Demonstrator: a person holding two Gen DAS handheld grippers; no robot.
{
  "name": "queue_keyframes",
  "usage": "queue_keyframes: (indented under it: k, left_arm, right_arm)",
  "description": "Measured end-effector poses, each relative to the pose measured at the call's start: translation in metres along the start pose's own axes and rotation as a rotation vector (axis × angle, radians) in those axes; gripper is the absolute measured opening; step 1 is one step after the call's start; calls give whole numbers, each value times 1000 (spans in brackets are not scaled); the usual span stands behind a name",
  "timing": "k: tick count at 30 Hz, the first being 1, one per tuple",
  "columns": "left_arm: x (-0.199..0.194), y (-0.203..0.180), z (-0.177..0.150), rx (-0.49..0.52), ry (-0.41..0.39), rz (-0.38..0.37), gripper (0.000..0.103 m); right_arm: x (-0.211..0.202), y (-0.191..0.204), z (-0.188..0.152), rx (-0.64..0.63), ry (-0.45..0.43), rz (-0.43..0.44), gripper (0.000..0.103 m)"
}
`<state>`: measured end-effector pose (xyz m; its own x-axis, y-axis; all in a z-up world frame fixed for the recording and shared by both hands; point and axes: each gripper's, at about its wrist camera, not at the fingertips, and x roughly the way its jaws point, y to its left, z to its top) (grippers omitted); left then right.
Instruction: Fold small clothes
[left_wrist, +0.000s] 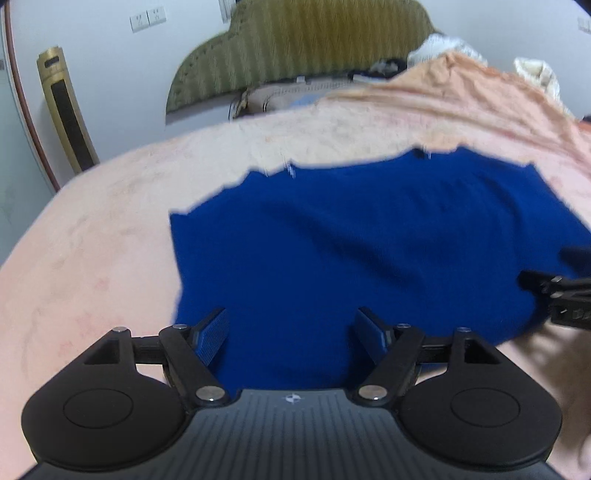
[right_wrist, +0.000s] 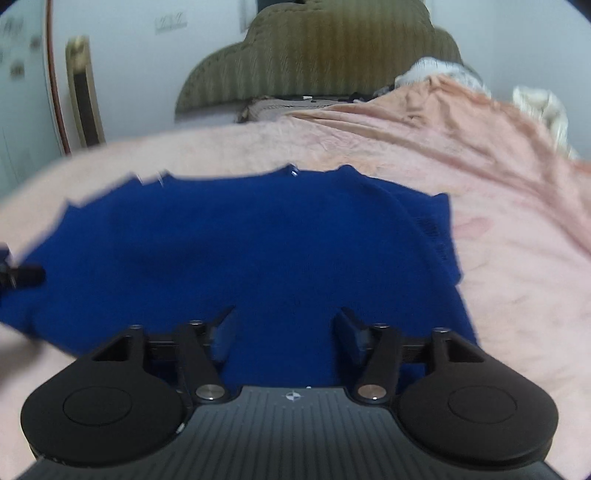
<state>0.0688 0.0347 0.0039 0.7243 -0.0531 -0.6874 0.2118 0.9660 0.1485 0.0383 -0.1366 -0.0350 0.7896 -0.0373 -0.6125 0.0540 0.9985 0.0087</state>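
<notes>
A dark blue knitted garment (left_wrist: 369, 251) lies spread flat on a pink blanket (left_wrist: 103, 229); it also shows in the right wrist view (right_wrist: 240, 251). My left gripper (left_wrist: 291, 328) is open and empty, hovering over the garment's near left edge. My right gripper (right_wrist: 286, 328) is open and empty over the garment's near right part. The right gripper's tip shows at the right edge of the left wrist view (left_wrist: 561, 291). The left gripper's tip shows at the left edge of the right wrist view (right_wrist: 22, 275). Both views are blurred.
The pink blanket (right_wrist: 517, 240) covers a bed and is rumpled at the far right. An olive padded headboard (left_wrist: 303, 48) stands at the back. White bedding (right_wrist: 436, 72) is piled beside it. A gold and black tower appliance (left_wrist: 66, 110) stands by the wall at left.
</notes>
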Motion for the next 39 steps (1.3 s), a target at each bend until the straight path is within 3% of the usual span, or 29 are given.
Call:
queue_keyframes:
  k: [1, 6, 8, 15, 23, 26, 30, 39]
  left_arm:
    - [5, -2, -4, 1, 17, 3, 75]
    - [3, 3, -18, -27, -20, 9, 81]
    - [2, 4, -21, -35, -26, 10, 81]
    - [-1, 1, -26, -28, -41, 22, 81]
    - [-6, 2, -18, -43, -7, 18, 81]
    - [-11, 5, -15, -50, -13, 13, 81]
    - [-16, 9, -7, -48, -28, 33, 81]
    - [-19, 21, 4, -27, -42, 78, 81]
  right_arm:
    - [-1, 0, -4, -13, -3, -12, 79]
    - [-3, -9, -12, 9, -8, 11, 92]
    - [-1, -7, -13, -12, 11, 30, 103]
    - [-1, -4, -14, -26, 18, 31, 103]
    - [-3, -3, -13, -25, 24, 23, 103]
    - [-11, -1, -11, 27, 39, -8, 103]
    - [-25, 2, -3, 85, 43, 13, 102]
    - [-40, 23, 11, 39, 18, -31, 102]
